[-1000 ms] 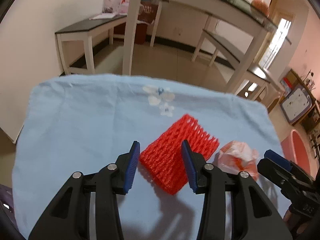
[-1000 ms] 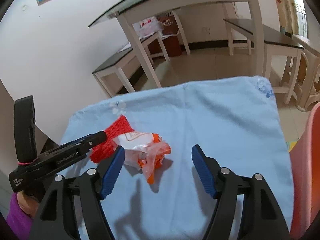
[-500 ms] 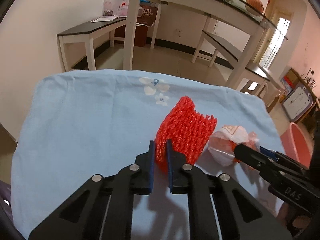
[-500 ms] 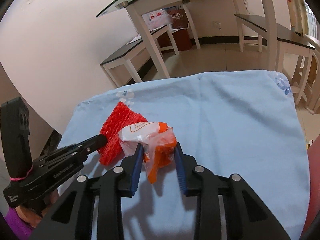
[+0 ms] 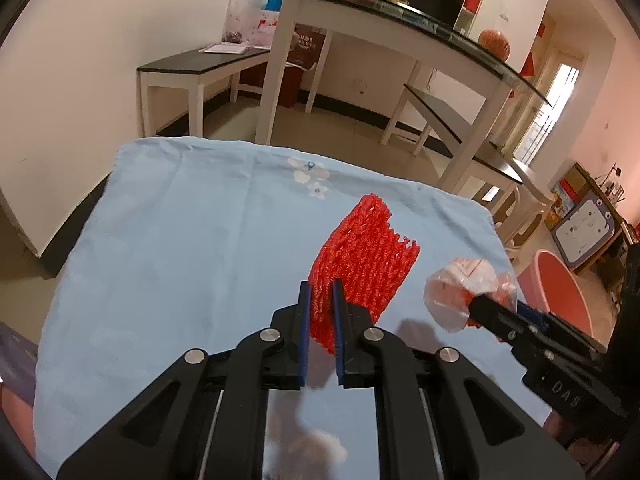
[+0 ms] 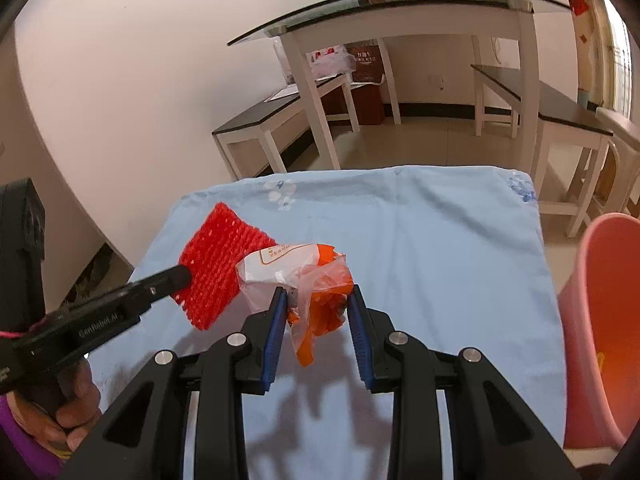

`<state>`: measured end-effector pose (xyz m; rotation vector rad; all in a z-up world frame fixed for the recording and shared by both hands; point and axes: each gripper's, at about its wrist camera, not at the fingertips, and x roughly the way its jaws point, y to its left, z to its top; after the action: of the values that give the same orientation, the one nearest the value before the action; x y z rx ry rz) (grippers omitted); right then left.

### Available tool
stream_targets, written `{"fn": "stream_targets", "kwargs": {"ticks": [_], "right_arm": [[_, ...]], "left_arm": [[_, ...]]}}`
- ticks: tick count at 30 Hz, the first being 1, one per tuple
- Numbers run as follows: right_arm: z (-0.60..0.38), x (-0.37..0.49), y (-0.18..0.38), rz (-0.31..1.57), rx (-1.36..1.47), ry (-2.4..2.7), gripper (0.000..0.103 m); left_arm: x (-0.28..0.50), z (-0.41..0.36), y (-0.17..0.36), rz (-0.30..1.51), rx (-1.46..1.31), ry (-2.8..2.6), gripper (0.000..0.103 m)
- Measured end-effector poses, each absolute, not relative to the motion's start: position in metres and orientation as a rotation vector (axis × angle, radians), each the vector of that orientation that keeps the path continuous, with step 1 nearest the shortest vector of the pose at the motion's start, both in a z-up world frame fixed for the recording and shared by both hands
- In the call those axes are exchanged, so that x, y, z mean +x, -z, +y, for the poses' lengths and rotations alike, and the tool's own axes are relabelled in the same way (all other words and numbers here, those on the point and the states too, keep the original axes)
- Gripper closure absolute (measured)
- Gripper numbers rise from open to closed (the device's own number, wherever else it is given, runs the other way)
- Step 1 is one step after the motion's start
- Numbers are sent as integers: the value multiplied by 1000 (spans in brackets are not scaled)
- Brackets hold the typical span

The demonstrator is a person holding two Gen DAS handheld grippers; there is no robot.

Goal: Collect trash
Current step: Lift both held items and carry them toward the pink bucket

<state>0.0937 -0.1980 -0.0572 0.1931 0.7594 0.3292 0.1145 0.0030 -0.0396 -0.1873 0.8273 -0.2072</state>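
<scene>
Left wrist view: the left gripper [image 5: 320, 292] is pinching the near end of the red foam net [image 5: 362, 264], blue pads squeezed nearly together w/ the mesh between them, and the net is sticking up off the blue cloth [image 5: 180, 248] w/ a shadow under it. The right gripper [image 5: 478, 306] is coming in from the right side, clamped on the crumpled plastic wrapper [image 5: 460, 290], which is hanging clear of the cloth just beside the net. Right wrist view: the right gripper [image 6: 316, 296] is gripping the wrapper [image 6: 304, 276], clear and orange film bunched betw. its pads, one orange strip dangling down. The net [image 6: 218, 262] is sitting up at its left in the left gripper [image 6: 186, 276], a hand [image 6: 60, 420] is wrapping that tool's handle. Cloth is lying open on all sides: far edge [image 6: 360, 172] is dropping off toward tiled floor, benches and a glass-top table [image 6: 400, 4]; the right edge is running next to a pink bucket [image 6: 600, 320]. Bucket is standing off the cloth's right edge; its inside is mostly hidden, contents can't be told.
</scene>
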Motion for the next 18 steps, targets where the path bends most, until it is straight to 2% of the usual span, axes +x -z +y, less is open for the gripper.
{"fn": "stream_targets", "kwargs": {"ticks": [18], "right_arm": [[-200,-4,39,711,138,-365,72]], "left_arm": [[23,-16,14,758,-186,92,93]]}}
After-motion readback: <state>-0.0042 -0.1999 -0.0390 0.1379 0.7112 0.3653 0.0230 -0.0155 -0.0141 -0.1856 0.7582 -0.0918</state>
